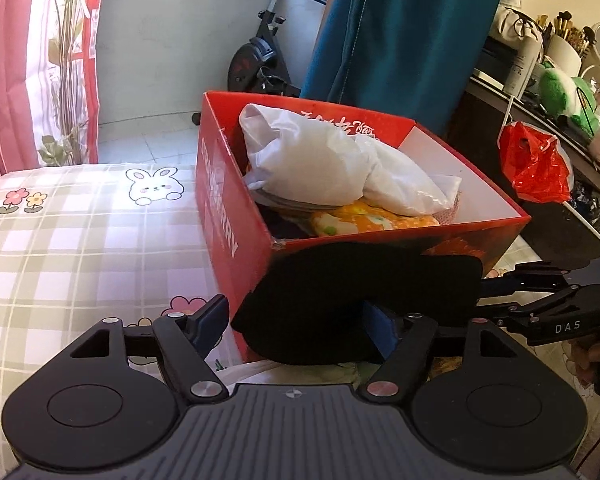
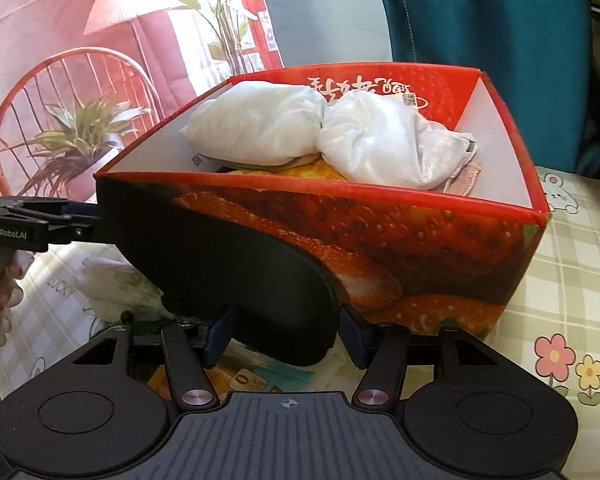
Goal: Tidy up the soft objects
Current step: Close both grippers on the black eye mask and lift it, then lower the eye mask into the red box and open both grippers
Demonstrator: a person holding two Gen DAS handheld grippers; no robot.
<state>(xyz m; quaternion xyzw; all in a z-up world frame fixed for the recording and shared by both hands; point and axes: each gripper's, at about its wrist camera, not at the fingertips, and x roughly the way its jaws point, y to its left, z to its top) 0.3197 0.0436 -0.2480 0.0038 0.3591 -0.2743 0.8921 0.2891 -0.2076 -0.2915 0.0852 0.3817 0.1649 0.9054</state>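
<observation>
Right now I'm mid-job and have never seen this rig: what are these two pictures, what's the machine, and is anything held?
There is no robot arm. A person carries a two-finger gripper in each hand, each with a wide-angle camera looking along its fingers. One picture is from the left gripper, the other from the right gripper. Both face a red box standing on a checked bedsheet. In the box, white cloth bundles lie over an orange printed cloth. A soft black pad stretches across the box's front, one end between each gripper's fingers. Whether they squeeze it or merely flank it, I cannot tell.
</observation>
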